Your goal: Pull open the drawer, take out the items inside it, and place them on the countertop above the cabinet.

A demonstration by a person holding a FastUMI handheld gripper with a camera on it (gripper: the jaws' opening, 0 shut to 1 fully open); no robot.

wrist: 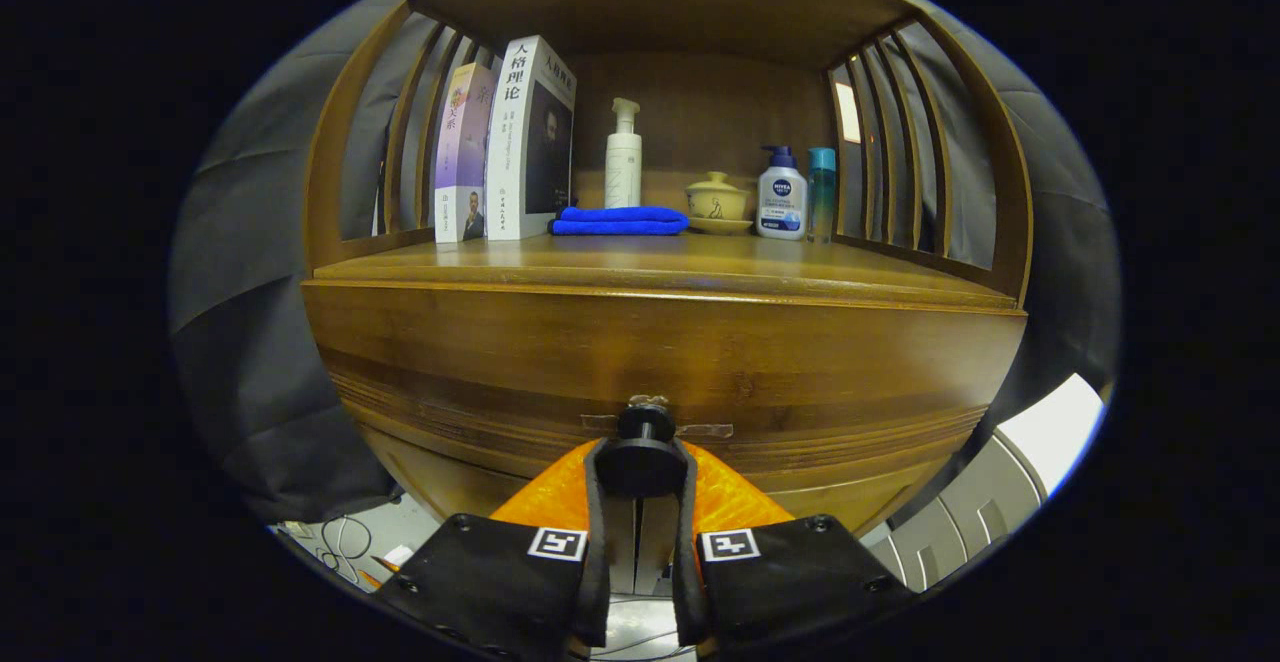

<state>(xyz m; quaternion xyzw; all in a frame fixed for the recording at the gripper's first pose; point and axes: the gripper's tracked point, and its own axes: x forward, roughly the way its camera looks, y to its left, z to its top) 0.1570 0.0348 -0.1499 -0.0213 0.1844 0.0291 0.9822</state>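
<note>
1. The wooden cabinet (660,342) looms right ahead, its drawer front (800,372) flush and closed.
2. Above it runs the surface (650,260), boxed in by slatted sides and a back panel.
3. On the far left of that surface stand two books (505,147), upright against the slats.
4. Just right of them lies a folded blue cloth (619,221), with a white pump bottle (623,154) behind it.
5. Further right sit a lidded yellow cup (717,200) on a saucer, a white and blue pump bottle (781,196) and a teal bottle (821,192), near one another.
6. Down low, the gripper (641,469) has its jaws pinched narrowly on the dark drawer knob (642,452), both fingers pressing its sides.
</note>
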